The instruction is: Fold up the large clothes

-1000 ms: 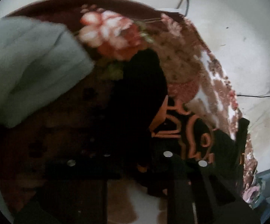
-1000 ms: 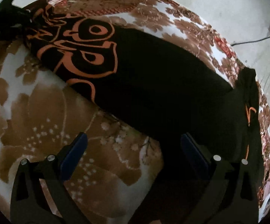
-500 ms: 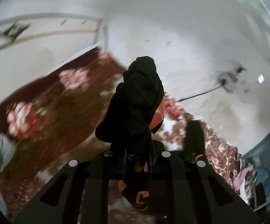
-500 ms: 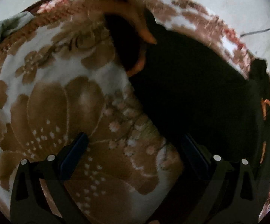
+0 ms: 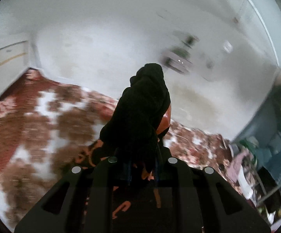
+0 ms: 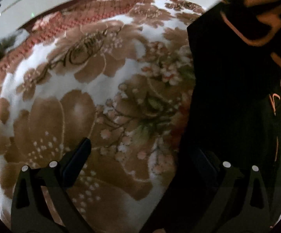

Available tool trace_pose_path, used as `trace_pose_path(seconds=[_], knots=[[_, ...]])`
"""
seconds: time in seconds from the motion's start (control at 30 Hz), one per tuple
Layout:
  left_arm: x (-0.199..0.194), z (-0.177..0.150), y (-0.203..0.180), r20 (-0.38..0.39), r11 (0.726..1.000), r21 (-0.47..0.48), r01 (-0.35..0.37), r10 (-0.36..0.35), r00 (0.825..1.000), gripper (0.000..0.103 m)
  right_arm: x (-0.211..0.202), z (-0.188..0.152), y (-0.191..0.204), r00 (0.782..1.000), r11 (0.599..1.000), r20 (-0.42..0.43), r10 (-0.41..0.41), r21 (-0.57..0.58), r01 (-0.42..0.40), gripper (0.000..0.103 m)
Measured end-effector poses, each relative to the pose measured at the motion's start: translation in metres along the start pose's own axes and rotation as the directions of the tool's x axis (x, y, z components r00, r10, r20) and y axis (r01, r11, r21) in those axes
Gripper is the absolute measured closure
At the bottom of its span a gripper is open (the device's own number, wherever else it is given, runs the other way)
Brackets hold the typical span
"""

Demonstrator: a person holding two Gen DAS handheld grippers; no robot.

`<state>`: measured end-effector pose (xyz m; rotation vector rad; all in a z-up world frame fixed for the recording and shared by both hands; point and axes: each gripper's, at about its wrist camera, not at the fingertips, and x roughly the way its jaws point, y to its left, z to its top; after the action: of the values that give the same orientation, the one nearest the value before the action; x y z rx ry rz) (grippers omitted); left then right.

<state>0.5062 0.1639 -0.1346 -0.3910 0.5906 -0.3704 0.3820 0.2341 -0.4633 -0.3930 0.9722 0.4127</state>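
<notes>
Left hand-held gripper (image 5: 142,167): fingers drawn together, clenched on a bunched wad of the black fabric garment with orange lettering (image 5: 142,112). The wad stands up out of the jaws and blocks the middle of the left wrist view; more of the same cloth hangs below between the fingers. Gripper is raised and pitched toward the white wall (image 5: 121,29), with the floral brown-and-white plush blanket (image 5: 43,120) well below it (view is motion-blurred, so detail is poor).

Right hand-held gripper (image 6: 142,167): fingers spread wide, released, nothing between them. It hovers low, looking down at the blanket (image 6: 82,97); its right finger is over the garment's dark edge (image 6: 231,106), contact cannot be judged.

Garment location: one end lifted in the left gripper, rising off the upper right of the right wrist view; the rest lies in a long strip on the blanket.

Progress, judged: early to middle. One fold is in hand, not laid down. No compact folded stack visible. Remaining: lay this end over, flatten, fold further
</notes>
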Motion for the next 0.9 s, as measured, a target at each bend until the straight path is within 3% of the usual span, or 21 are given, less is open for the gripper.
trace_pose_path(seconds=[0.17, 0.27, 0.33, 0.4, 0.43, 0.53, 0.6, 0.67, 0.7, 0.73, 0.77, 0.8, 0.83, 0.9], knots=[[0.094, -0.048, -0.098, -0.082, 0.995, 0.101, -0.020, 0.029, 0.996, 0.088, -0.007, -0.005, -0.020, 1.000, 0.999, -0.009, 0.012, 0.036, -0.012, 0.005], [0.160, -0.093, -0.151, -0.177, 0.984, 0.175, -0.029, 0.061, 0.982, 0.088, -0.014, -0.013, -0.034, 0.999, 0.998, 0.006, 0.044, 0.038, -0.044, 0.004], [0.209, -0.139, -0.185, -0.247, 0.959, 0.277, -0.049, 0.121, 0.962, 0.088, -0.008, -0.020, -0.045, 0.996, 0.996, -0.003, 0.084, 0.023, -0.084, 0.004], [0.246, -0.183, -0.199, -0.319, 0.941, 0.336, -0.032, 0.146, 0.937, 0.088, 0.008, -0.031, -0.052, 0.985, 0.988, -0.069, 0.156, 0.030, -0.154, 0.004], [0.264, -0.207, -0.208, -0.340, 0.919, 0.393, -0.036, 0.182, 0.923, 0.088, 0.014, -0.035, -0.056, 0.982, 0.986, -0.091, 0.164, 0.030, -0.162, 0.004], [0.296, -0.261, -0.227, -0.370, 0.856, 0.515, -0.033, 0.257, 0.893, 0.088, 0.014, -0.046, -0.058, 0.979, 0.980, -0.055, 0.197, -0.015, -0.198, 0.004], [0.312, -0.288, -0.230, -0.388, 0.836, 0.547, -0.042, 0.297, 0.873, 0.088, 0.011, -0.050, -0.060, 0.977, 0.977, -0.036, 0.210, -0.038, -0.211, 0.004], [0.325, -0.306, -0.229, -0.424, 0.834, 0.550, -0.052, 0.332, 0.842, 0.087, 0.009, -0.055, -0.062, 0.975, 0.973, -0.019, 0.223, -0.052, -0.224, 0.004], [0.331, -0.316, -0.229, -0.461, 0.835, 0.548, -0.046, 0.347, 0.817, 0.080, 0.008, -0.057, -0.062, 0.974, 0.972, -0.014, 0.227, -0.063, -0.227, 0.004], [0.337, -0.327, -0.231, -0.495, 0.833, 0.552, -0.031, 0.357, 0.792, 0.063, 0.005, -0.059, -0.062, 0.973, 0.970, -0.008, 0.231, -0.079, -0.231, 0.004], [0.338, -0.332, -0.236, -0.513, 0.835, 0.550, -0.008, 0.345, 0.786, 0.050, 0.003, -0.061, -0.062, 0.972, 0.968, -0.007, 0.233, -0.090, -0.232, 0.004], [0.335, -0.341, -0.245, -0.536, 0.836, 0.546, 0.045, 0.308, 0.786, 0.027, 0.000, -0.064, -0.062, 0.973, 0.967, -0.009, 0.232, -0.104, -0.231, 0.004], [0.331, -0.348, -0.256, -0.533, 0.821, 0.567, 0.067, 0.304, 0.789, 0.019, -0.004, -0.066, -0.063, 0.974, 0.967, -0.011, 0.227, -0.119, -0.227, 0.005], [0.317, -0.357, -0.278, -0.520, 0.792, 0.602, 0.100, 0.294, 0.802, 0.019, -0.010, -0.069, -0.064, 0.976, 0.966, -0.007, 0.218, -0.138, -0.217, 0.005]])
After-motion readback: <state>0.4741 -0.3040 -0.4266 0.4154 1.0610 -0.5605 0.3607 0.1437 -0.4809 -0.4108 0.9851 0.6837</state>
